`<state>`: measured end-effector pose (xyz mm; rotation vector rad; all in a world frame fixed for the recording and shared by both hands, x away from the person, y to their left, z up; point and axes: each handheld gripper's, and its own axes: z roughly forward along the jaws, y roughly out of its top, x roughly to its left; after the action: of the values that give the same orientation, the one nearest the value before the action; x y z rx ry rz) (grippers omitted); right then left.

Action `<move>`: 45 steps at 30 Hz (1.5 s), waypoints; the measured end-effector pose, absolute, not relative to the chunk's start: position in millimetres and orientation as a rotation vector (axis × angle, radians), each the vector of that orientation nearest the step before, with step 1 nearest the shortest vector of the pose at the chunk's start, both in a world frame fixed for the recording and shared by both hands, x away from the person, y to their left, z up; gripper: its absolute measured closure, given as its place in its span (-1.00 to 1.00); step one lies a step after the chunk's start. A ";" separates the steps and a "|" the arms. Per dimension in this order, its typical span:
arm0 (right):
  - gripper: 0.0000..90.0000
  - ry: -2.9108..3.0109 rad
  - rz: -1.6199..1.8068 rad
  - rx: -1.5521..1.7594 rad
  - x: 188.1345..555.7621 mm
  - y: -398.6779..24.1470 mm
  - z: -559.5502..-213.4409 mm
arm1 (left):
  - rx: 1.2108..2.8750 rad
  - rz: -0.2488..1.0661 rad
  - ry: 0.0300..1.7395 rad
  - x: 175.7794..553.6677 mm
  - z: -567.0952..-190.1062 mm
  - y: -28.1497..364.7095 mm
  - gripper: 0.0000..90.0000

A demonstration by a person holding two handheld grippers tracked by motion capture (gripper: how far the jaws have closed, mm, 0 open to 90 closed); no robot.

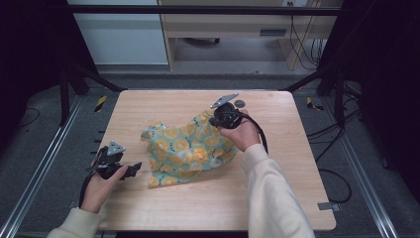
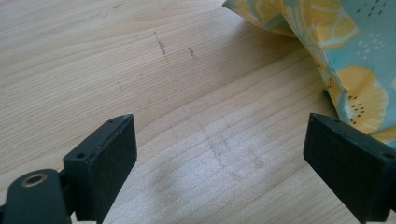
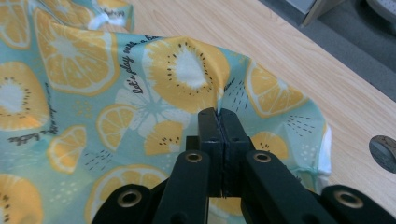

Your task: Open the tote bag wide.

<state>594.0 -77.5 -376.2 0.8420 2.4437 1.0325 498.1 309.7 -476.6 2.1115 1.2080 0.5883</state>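
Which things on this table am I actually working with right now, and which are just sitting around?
In the job:
- lemon-print cloth, pinched near its far corner
- right gripper, shut on the cloth
- left gripper, open over bare table beside the cloth

Lying about:
- small dark round disc on the table behind the right gripper

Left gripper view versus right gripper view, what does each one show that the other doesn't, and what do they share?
Left gripper view: the left tool with its jaws wide apart over bare wood, the cloth off to one side of them, untouched.

Right gripper view: the right tool with its jaws pinched together on a fold of the cloth, printed lettering on the fabric, and a dark round disc at the table's edge.

Both: the lemon-print cloth and the wooden table.
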 end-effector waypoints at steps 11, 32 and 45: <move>1.00 2.371 1.168 0.745 536.3 -90.5 -354.1 | 2.094 0.577 1.186 495.0 -470.0 306.4 -0.67; 0.99 2.354 1.227 0.750 490.8 -112.7 -364.6 | 2.115 0.527 0.992 499.9 -418.8 288.8 -0.27; 0.98 2.345 1.247 0.758 491.7 -114.4 -364.3 | 2.230 0.420 0.892 539.1 -422.4 265.7 -0.05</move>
<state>491.7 -114.4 -364.3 0.7580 2.3454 1.2465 539.1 265.7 -422.4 2.2299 0.8924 0.4198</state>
